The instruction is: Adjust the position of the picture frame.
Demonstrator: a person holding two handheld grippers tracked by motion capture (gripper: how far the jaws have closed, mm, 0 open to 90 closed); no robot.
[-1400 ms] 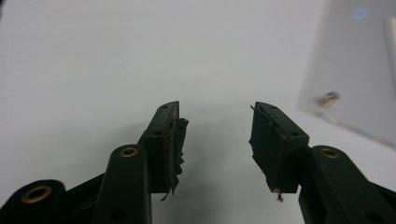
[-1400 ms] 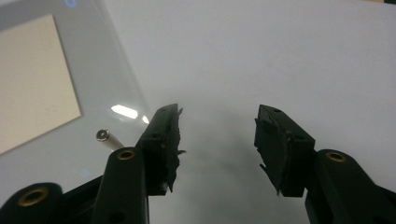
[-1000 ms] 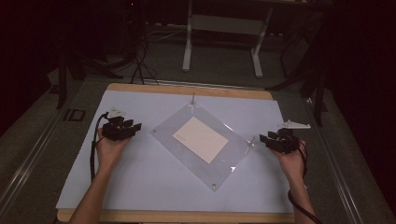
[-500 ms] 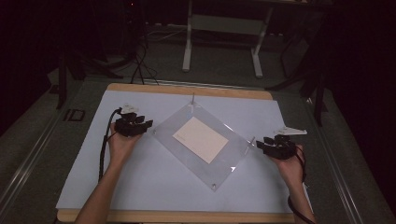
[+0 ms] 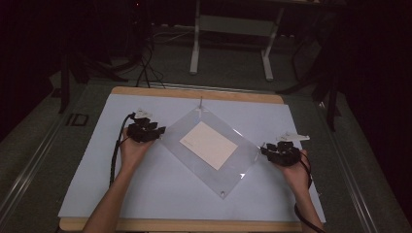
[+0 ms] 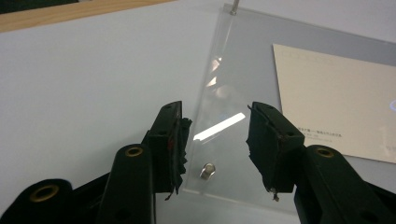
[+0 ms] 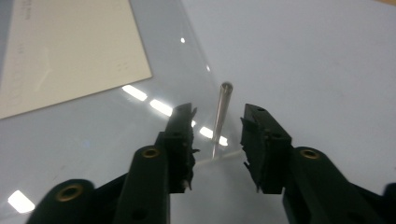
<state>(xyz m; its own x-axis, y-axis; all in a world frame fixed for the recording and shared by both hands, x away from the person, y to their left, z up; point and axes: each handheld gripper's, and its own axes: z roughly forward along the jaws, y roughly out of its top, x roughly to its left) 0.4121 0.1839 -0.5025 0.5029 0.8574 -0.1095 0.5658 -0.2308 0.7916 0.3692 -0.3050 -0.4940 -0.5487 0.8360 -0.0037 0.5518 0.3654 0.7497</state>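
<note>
A clear plastic sheet (image 5: pixel 209 148) lies turned like a diamond in the middle of the table (image 5: pixel 87 170), with a cream card (image 5: pixel 208 144) under it. The left gripper (image 6: pixel 215 135) sits at its left corner, jaws apart around a small screw (image 6: pixel 207 171). The right gripper (image 7: pixel 217 128) has just been closing around an upright metal pin (image 7: pixel 220 112) at the right corner, not touching it yet.

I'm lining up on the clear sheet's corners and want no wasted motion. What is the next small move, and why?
Probably ease the right gripper a little further forward and close it on the upright metal pin. Its jaws have just been closing, yet they sit either side of the pin without touching it. The left gripper is open, straddling the clear sheet corner with its short stud.
</note>
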